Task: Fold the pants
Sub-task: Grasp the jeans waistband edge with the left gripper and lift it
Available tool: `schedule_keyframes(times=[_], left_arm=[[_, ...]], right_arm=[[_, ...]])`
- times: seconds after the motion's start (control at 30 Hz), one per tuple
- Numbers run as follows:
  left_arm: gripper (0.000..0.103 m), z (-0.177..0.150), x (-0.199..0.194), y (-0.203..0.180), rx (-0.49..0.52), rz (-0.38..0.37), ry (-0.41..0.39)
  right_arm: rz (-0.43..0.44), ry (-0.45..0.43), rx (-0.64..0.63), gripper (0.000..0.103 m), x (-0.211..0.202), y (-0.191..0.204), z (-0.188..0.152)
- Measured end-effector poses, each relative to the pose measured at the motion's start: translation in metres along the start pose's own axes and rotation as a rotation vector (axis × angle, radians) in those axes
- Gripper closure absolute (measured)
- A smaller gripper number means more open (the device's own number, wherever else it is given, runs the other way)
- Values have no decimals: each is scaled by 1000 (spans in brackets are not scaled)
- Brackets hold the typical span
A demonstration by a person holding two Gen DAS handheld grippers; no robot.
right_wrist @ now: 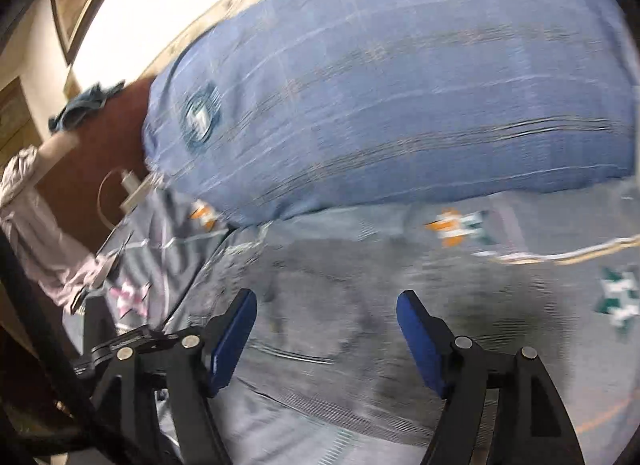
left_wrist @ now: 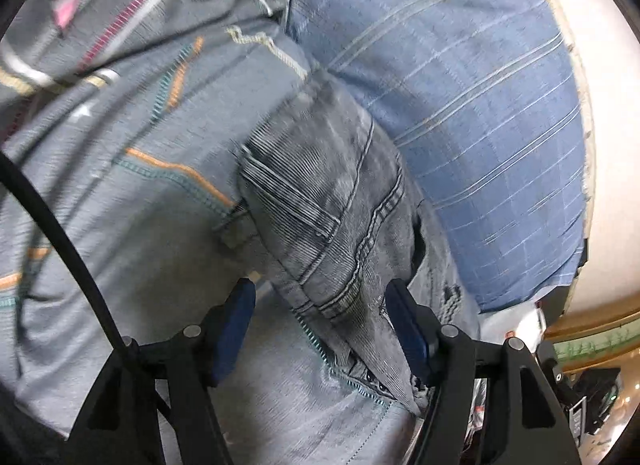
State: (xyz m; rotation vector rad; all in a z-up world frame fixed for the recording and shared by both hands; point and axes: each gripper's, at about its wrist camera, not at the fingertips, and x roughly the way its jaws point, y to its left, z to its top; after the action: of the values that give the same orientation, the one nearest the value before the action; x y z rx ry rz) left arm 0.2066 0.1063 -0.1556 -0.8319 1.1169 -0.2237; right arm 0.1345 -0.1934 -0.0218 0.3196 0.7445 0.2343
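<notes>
The left wrist view is sharp and close: grey jeans [left_wrist: 336, 217] lie bunched on a grey patterned sheet [left_wrist: 120, 193], with a belt loop, stitched seams and a waistband edge showing. The left gripper [left_wrist: 320, 305] hangs over them with its jaws spread; a ridge of denim runs up between the blue pads [left_wrist: 236, 321], but neither pad presses on it. A black cable [left_wrist: 60, 233] curves across the left of this view.

The right wrist view is smeared by motion and shows more of the room. The right gripper [right_wrist: 326, 321] has its jaws spread wide over the grey fabric of the jeans [right_wrist: 320, 305], nothing pinched between them. Only here can one see a brown headboard [right_wrist: 100, 153], a teal cloth [right_wrist: 84, 105] on its top edge, and a white charger and cord [right_wrist: 128, 189] by the sheet's [right_wrist: 560, 225] corner.

A blue checked pillow [left_wrist: 460, 105] lies just beyond the jeans in both views; in the right view the pillow [right_wrist: 400, 85] bears a round teal badge [right_wrist: 200, 115], too blurred to read. The pillow's edge closes the far side, while open sheet lies to the left of the jeans in the left view.

No legible writing shows anywhere.
</notes>
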Motion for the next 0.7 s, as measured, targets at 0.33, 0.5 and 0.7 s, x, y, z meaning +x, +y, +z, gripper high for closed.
schedule_keyframes(times=[0.33, 0.5, 0.7], left_arm=[[35, 8, 19, 30, -170, -120, -22], [70, 25, 30, 33, -258, -146, 16], [64, 19, 32, 51, -305, -198, 17]], right_arm=[[87, 174, -1, 29, 94, 0, -46], [64, 255, 79, 30, 114, -21, -54], [13, 256, -17, 30, 115, -9, -61]])
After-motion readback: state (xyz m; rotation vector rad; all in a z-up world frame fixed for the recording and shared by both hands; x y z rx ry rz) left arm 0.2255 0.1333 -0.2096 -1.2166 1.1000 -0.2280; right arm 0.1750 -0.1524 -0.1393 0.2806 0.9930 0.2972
